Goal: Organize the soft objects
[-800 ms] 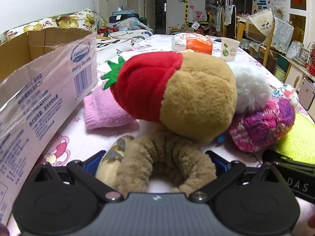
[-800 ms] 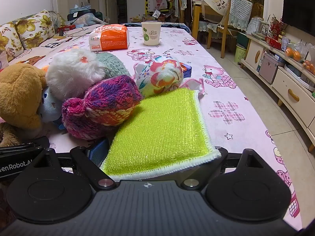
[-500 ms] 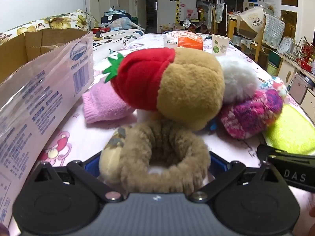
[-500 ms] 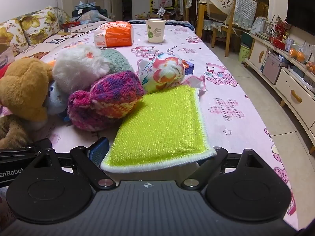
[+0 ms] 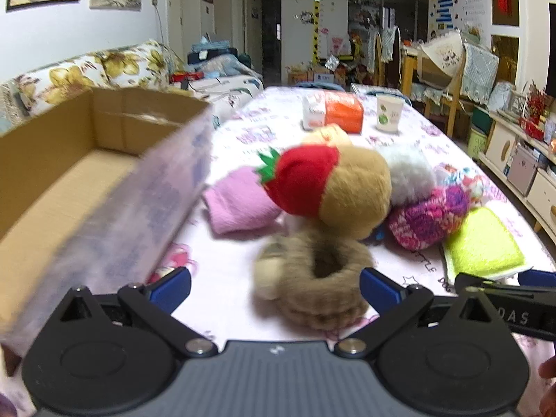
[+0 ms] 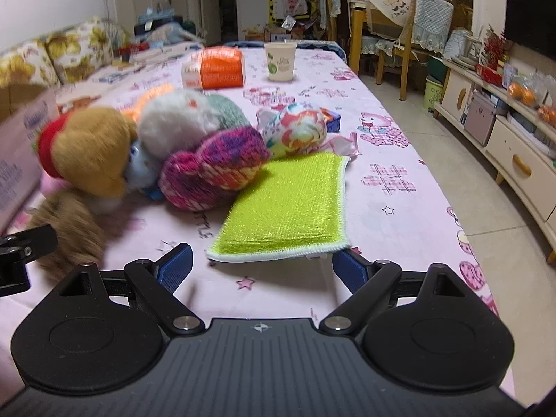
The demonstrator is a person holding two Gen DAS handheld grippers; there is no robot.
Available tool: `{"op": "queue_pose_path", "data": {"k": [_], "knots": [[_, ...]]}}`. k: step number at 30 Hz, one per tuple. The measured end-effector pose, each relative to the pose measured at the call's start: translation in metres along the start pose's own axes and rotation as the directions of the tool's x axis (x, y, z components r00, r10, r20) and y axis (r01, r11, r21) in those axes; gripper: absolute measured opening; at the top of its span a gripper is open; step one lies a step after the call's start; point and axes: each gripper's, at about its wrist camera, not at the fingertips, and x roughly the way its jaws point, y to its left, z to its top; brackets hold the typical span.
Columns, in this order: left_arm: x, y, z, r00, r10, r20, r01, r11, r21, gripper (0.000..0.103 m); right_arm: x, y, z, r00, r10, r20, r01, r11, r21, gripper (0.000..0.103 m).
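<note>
While both tongs gape wide, nothing's pinched yet
Center your left tongs (image 5: 274, 286) on the furry brown ring (image 5: 314, 276), your right tongs (image 6: 262, 269) on the green sponge (image 6: 288, 208), then squeeze gently.

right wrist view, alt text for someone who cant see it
The open right gripper hovers over a pink table, its fingers flanking the near edge of a lime-green sponge cloth. Plush and knitted toys are piled left.
</note>
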Motion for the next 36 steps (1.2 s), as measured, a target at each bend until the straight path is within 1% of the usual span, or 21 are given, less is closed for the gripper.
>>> {"op": "queue_pose_path", "data": {"k": [3,8,13,17,22,26,30,36], "knots": [[-0.021,0.009,0.003,1.000,0.003,0.029,-0.003,1.000,-0.007,0.102,-0.018,0.004,0.000,1.000,0.013,0.027,-0.013,1.000,0.014,0.103],[-0.049,0.027,0.005,0.998,0.000,0.066,0.002,1.000,-0.029,0.102,-0.047,0.020,0.000,0.995,0.029,0.096,-0.028,1.000,-0.013,0.103],[-0.074,0.050,0.005,0.994,0.023,0.108,-0.018,0.999,-0.049,0.102,-0.077,0.035,-0.003,0.986,0.060,0.156,-0.056,0.998,-0.033,0.103],[-0.094,0.068,0.005,0.988,0.043,0.146,-0.033,0.997,-0.075,0.102,-0.097,0.048,-0.004,0.975,0.091,0.205,-0.078,0.994,-0.070,0.103],[-0.116,0.087,0.007,0.979,0.076,0.187,-0.058,0.994,-0.095,0.102,-0.119,0.062,-0.004,0.961,0.139,0.240,-0.116,0.988,-0.104,0.103],[-0.131,0.100,0.008,0.972,0.090,0.219,-0.065,0.991,-0.119,0.102,-0.133,0.071,-0.008,0.945,0.178,0.274,-0.144,0.980,-0.140,0.103],[-0.142,0.109,0.008,0.966,0.100,0.238,-0.068,0.988,-0.139,0.102,-0.147,0.077,-0.013,0.926,0.213,0.313,-0.167,0.971,-0.169,0.103],[-0.153,0.116,0.006,0.960,0.120,0.251,-0.081,0.984,-0.161,0.102,-0.158,0.079,-0.013,0.908,0.244,0.340,-0.190,0.964,-0.184,0.103]]}}
